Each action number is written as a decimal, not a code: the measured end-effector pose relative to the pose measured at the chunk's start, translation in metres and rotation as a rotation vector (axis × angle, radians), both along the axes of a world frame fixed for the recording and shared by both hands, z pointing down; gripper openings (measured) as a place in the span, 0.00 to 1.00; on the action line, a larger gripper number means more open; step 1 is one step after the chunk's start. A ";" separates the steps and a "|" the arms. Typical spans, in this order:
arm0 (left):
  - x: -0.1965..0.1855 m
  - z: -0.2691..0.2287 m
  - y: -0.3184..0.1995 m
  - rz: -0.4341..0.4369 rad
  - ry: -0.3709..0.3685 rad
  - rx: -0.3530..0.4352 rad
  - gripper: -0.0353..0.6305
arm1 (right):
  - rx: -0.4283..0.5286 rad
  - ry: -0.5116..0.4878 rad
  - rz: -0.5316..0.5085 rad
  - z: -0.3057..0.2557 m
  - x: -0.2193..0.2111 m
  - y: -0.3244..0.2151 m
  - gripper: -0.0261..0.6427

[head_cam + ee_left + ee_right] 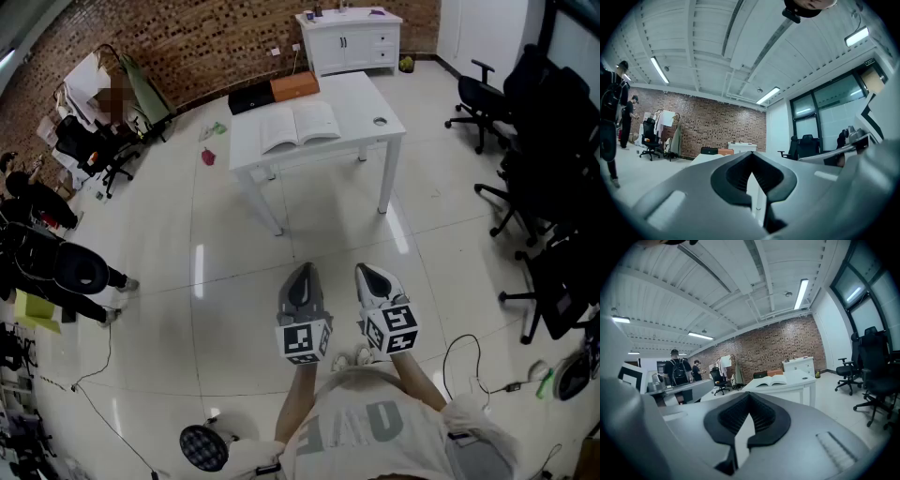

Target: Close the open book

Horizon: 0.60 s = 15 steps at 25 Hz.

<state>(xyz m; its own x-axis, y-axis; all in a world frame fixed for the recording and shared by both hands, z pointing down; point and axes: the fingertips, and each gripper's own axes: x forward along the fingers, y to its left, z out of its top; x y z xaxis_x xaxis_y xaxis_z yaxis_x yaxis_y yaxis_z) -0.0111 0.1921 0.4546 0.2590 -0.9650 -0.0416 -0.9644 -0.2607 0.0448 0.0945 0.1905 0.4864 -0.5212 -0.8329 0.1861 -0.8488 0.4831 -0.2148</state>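
White floor is spreading under the left gripper and right gripper, both hovering side by side, jaws pressed together on nothing. Well beyond their fingertips, the open book is lying on the table.

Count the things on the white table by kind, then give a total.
Open book: 1
Boxes: 2, the black box and the orange box
Small round object: 1
Total: 4
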 end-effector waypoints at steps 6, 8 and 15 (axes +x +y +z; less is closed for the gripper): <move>-0.003 0.001 -0.001 -0.017 0.001 -0.001 0.07 | 0.010 0.006 0.002 -0.001 0.003 -0.002 0.04; -0.003 0.000 -0.001 -0.017 0.005 -0.001 0.07 | 0.008 0.008 -0.005 -0.001 0.000 -0.002 0.04; 0.007 -0.001 -0.004 -0.015 -0.004 0.005 0.07 | 0.034 -0.005 -0.015 -0.005 0.006 -0.005 0.04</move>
